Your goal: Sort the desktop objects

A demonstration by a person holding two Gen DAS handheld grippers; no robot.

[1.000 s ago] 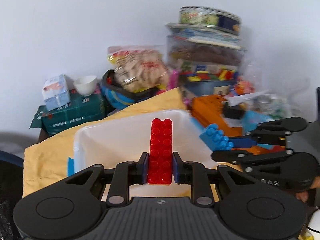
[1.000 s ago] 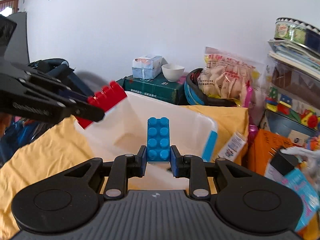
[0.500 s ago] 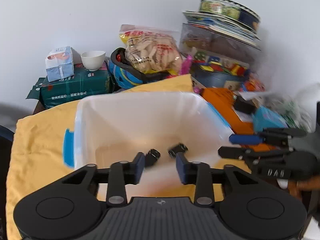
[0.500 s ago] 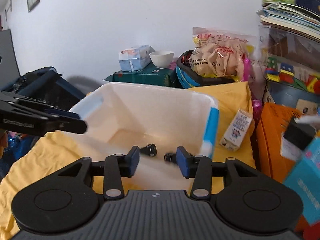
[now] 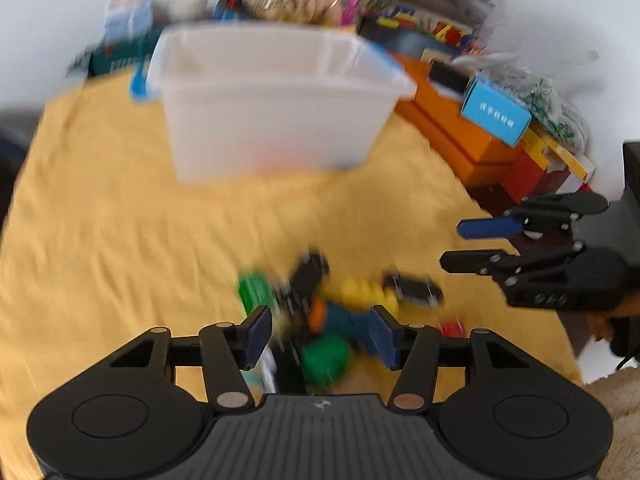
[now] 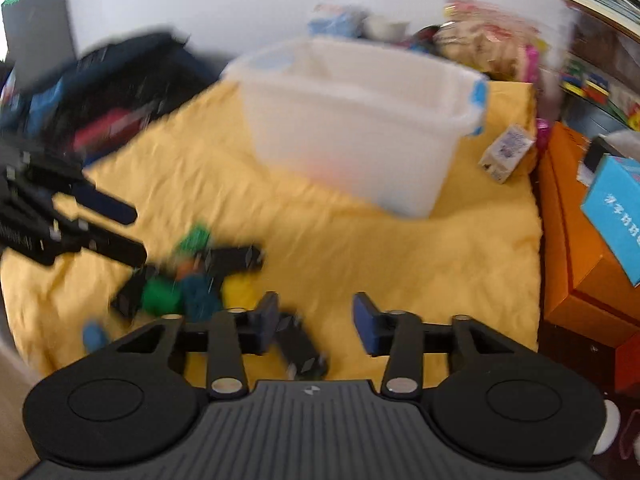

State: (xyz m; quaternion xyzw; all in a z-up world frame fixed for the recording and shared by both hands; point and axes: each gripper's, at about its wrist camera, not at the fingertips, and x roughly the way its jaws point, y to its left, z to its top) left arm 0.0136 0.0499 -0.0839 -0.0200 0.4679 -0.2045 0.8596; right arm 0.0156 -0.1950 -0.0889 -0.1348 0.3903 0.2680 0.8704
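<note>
A white plastic bin (image 5: 272,120) (image 6: 360,140) stands at the back of the yellow cloth (image 5: 120,220). In front of it lies a blurred pile of toy pieces: a green block (image 5: 254,292), a yellow block (image 5: 360,292), a teal piece (image 5: 344,320) and black parts (image 5: 414,288). My left gripper (image 5: 320,334) hovers over this pile, its jaws opening, with nothing gripped. My right gripper (image 6: 316,320) is to the right of the pile (image 6: 200,280), its jaws closing around nothing. A black part (image 6: 300,348) lies just under its left finger. Each gripper shows in the other's view (image 5: 468,244) (image 6: 128,228).
Orange boxes (image 5: 452,128) and a blue box (image 5: 496,110) line the right edge of the cloth. A small carton (image 6: 506,152) lies beside the bin. A dark bag (image 6: 100,92) sits off the left side. Snack bags, books and boxes are stacked behind the bin.
The red brick and the blue brick have left the jaws, which opened over the bin. Both grippers then drew back and sank towards the toy pile on the cloth.
</note>
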